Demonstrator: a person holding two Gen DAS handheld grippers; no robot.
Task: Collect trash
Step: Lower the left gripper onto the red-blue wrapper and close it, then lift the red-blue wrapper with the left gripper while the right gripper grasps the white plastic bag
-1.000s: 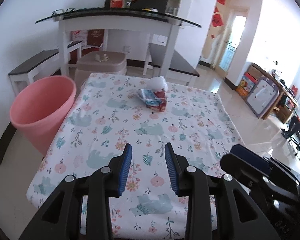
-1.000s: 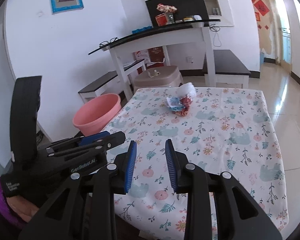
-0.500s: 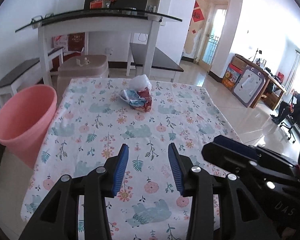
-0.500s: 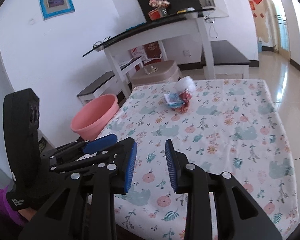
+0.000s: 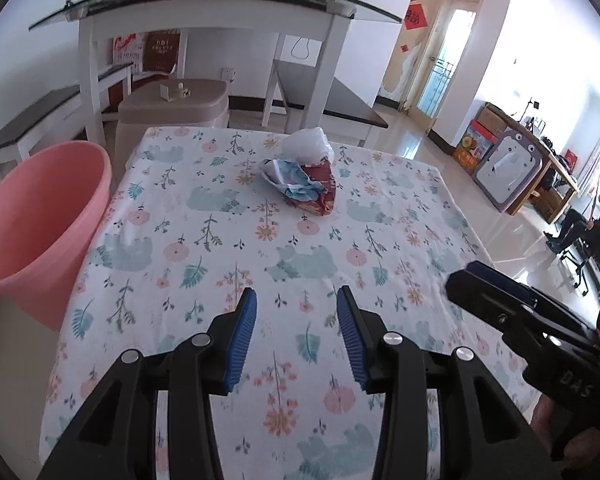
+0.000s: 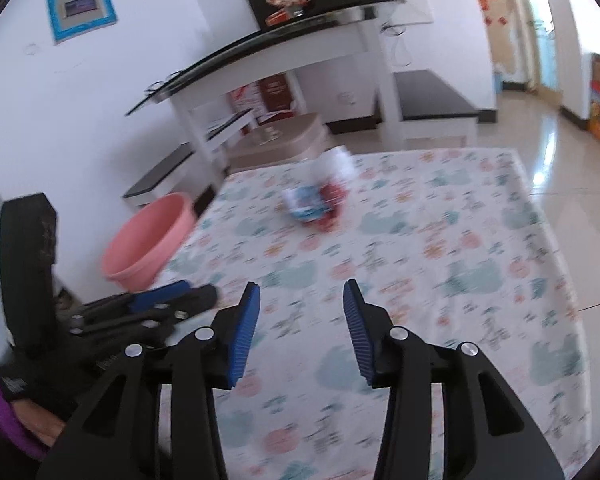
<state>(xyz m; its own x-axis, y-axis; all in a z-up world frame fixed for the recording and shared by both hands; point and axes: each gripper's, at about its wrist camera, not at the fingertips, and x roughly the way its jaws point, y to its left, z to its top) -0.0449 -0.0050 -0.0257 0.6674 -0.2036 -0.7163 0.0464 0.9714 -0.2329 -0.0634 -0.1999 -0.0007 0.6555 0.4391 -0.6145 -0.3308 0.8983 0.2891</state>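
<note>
Table under a floral, bear-printed cloth; pink bin on the floor just beside its left edge. Left gripper and right gripper, both over the near edge, blue pads parted wide, nothing between them. Trash: crumpled red and blue wrappers touching a white plastic bag, lying toward the far edge, well apart from both grippers.
</note>
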